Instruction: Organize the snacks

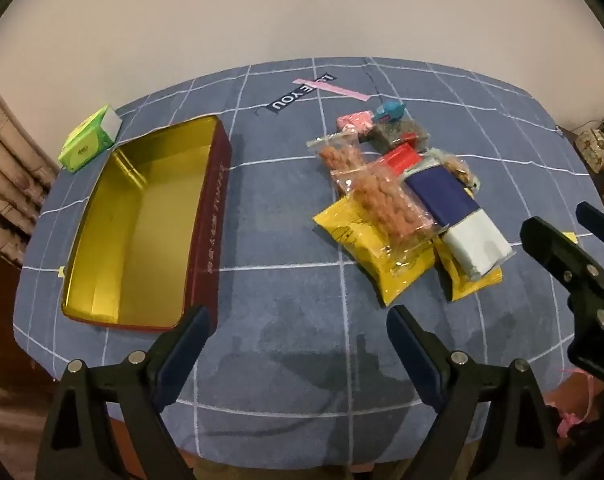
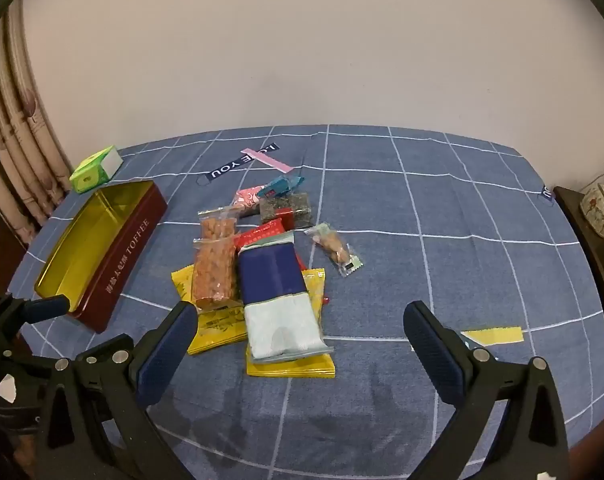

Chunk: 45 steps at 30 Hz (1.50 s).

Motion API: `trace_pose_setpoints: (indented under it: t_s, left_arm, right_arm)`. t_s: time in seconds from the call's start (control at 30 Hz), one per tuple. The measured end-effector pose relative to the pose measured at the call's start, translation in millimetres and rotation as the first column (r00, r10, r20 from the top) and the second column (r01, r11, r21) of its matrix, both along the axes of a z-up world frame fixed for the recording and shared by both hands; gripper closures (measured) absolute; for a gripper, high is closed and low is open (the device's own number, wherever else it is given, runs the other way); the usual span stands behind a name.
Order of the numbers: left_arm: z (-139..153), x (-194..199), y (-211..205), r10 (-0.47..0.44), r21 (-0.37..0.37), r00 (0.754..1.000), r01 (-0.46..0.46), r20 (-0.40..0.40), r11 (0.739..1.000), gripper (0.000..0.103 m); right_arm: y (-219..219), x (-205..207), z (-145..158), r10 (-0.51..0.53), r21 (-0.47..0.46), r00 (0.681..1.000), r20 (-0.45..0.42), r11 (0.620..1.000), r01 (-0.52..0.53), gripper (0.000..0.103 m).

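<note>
Your left gripper (image 1: pixel 296 322): jaws spread wide, nothing between the blue pads, tilted steeply downward. Your right gripper (image 2: pixel 300 320): jaws likewise wide apart and empty, angled down less steeply, to the right of the left one.

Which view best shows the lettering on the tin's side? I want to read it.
The right wrist view: the red tin turns its long side to the camera, and TOFFEE reads clearly. The left wrist view shows the tin's gold inside; its side lettering is foreshortened, illegible.
</note>
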<state>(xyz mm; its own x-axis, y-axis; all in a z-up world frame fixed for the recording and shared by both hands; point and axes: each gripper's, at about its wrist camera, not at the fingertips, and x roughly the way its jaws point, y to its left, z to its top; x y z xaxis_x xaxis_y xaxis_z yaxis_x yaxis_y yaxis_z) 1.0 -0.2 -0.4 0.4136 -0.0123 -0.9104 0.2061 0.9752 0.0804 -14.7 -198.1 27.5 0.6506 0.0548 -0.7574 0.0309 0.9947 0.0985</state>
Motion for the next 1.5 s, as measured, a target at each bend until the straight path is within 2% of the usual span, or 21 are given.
trace_pose_setpoints:
  t_s: [0.07, 0.1, 0.17, 0.27, 0.33, 0.47, 0.67, 0.83, 1.13, 1.5]
  left_arm:
    - [-2, 4, 0, -0.004, -0.017, 1.000, 0.003, -0.022, 1.000, 0.011]
    - [1, 11, -6, -0.001, 0.004, 0.999, 0.001, -0.038, 1.000, 0.011]
    - [6, 11, -6, -0.013, -0.016, 0.999, 0.013, -0.033, 1.000, 0.011]
    - [7, 4, -9, -0.041, -0.009, 0.999, 0.041, 0.009, 0.999, 0.011]
    - [1, -2, -7, -0.052, -0.017, 0.999, 0.052, 0.016, 0.998, 0.011]
    - [-5, 0, -4, -0.039, -0.023, 0.999, 0.039, -0.006, 0.999, 0.011]
    - [-8, 1, 3, -0.006, -0.031, 1.000, 0.007, 0.014, 0.999, 0.012]
    - [-6, 0, 3, -0.020, -0.023, 0.999, 0.021, 0.039, 1.000, 0.012]
    - [-6, 1, 5, -0.017, -0.044, 1.000, 0.018, 0.020, 0.999, 0.012]
    - [-11, 3, 11, 0.011, -0.030, 1.000, -0.011, 0.008, 1.000, 0.012]
  right_arm:
    - [0, 0, 0, -0.002, -0.003, 1.000, -0.007, 1.000, 0.002, 0.001]
    - [0, 1, 0, -0.001, 0.000, 1.000, -0.007, 1.000, 0.001, 0.001]
    - [2, 2, -1, 0.000, -0.002, 1.000, -0.008, 1.000, 0.000, 0.001]
    - [-2, 1, -1, 0.002, 0.018, 1.000, 0.000, 1.000, -0.002, 0.001]
    - [-4, 1, -1, 0.003, 0.018, 1.000, 0.000, 1.000, -0.003, 0.001]
    - [-5, 1, 0, 0.002, 0.015, 1.000, -0.003, 1.000, -0.002, 0.001]
    - [-4, 1, 0, 0.004, 0.015, 1.000, -0.001, 1.000, -0.004, 0.001]
    - [-3, 0, -2, 0.003, 0.018, 1.000, -0.001, 1.000, -0.003, 0.001]
    - [0, -1, -4, 0.016, 0.019, 1.000, -0.009, 1.000, -0.016, 0.001]
    - [5, 0, -5, 0.033, -0.006, 0.999, -0.010, 0.999, -0.033, 0.001]
